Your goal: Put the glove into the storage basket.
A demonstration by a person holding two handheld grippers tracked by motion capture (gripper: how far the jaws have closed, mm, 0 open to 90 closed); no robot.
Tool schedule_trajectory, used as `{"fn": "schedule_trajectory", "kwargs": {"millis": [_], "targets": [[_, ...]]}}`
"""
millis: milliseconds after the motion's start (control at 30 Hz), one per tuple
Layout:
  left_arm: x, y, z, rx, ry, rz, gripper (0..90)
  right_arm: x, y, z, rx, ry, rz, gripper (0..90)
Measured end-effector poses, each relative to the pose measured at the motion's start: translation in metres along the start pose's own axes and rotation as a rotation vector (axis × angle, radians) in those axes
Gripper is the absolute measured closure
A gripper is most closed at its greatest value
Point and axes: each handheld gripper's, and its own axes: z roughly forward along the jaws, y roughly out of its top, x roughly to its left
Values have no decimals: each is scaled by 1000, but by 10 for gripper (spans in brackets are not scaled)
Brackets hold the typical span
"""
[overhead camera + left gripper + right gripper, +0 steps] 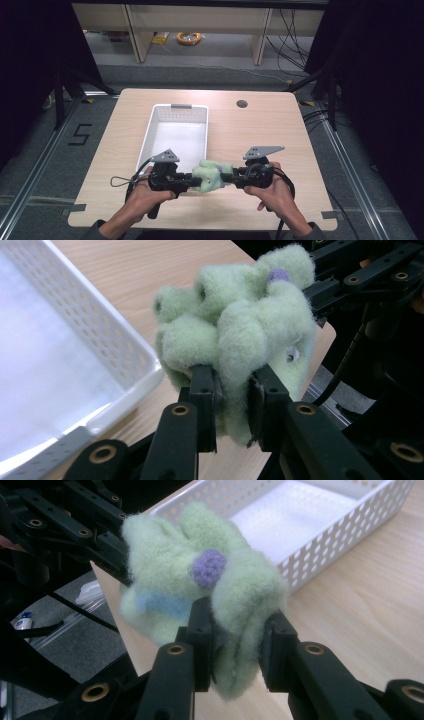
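- The job looks like putting the fuzzy green toy (212, 175) into the white basket (179, 112)
- The left gripper (192, 179) pinches one side of the toy, with its two black fingers (202, 390) pressed into the fluff
- The right gripper (231, 177) pinches the other side, with its fingers (200, 625) squeezed on a fold just under the purple dot (209, 567)
- So the toy hangs between the two pairs of fingers, up in the air above the table (250, 135)
- The basket sits just past the left fingers, a little farther from the person, and the toy is not in it yet
- To do this step well, I think both hands should move together, so the toy is not pulled or twisted
- Carry it over the near wall of the basket, high enough that the fluff does not catch on the rim
- Bring it over the middle of the basket and go down before letting go
- Open both pairs of fingers at about the same time, or the toy may swing off one side
- The toy is soft and squashy, so a thin pinch could slip
- The left hand (142, 197) holds its gripper from below, with the fingers pointing to the right
- The right hand (275, 192) does the same, with the fingers pointing to the left
- The two grippers face each other, nearly level, with the toy in the middle
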Motion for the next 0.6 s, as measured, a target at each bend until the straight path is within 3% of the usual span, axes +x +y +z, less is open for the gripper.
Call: {"fn": "schedule_trajectory", "kwargs": {"millis": [100, 133, 300, 367, 400, 600], "targets": [[6, 5, -7, -3, 3, -7, 746, 1, 9, 4, -10, 4, -4, 718], [8, 7, -9, -5, 7, -10, 746, 3, 11, 4, 2, 8, 16, 718], [21, 11, -16, 4, 13, -23, 745, 3, 25, 13, 14, -21, -22, 718], [26, 13, -18, -1, 29, -33, 745, 4, 30, 19, 16, -11, 10, 718], [30, 14, -19, -1, 40, -37, 745, 2, 33, 21, 26, -13, -8, 718], [48, 19, -27, -3, 66, -66, 745, 3, 50, 39, 21, -21, -10, 718]]}}
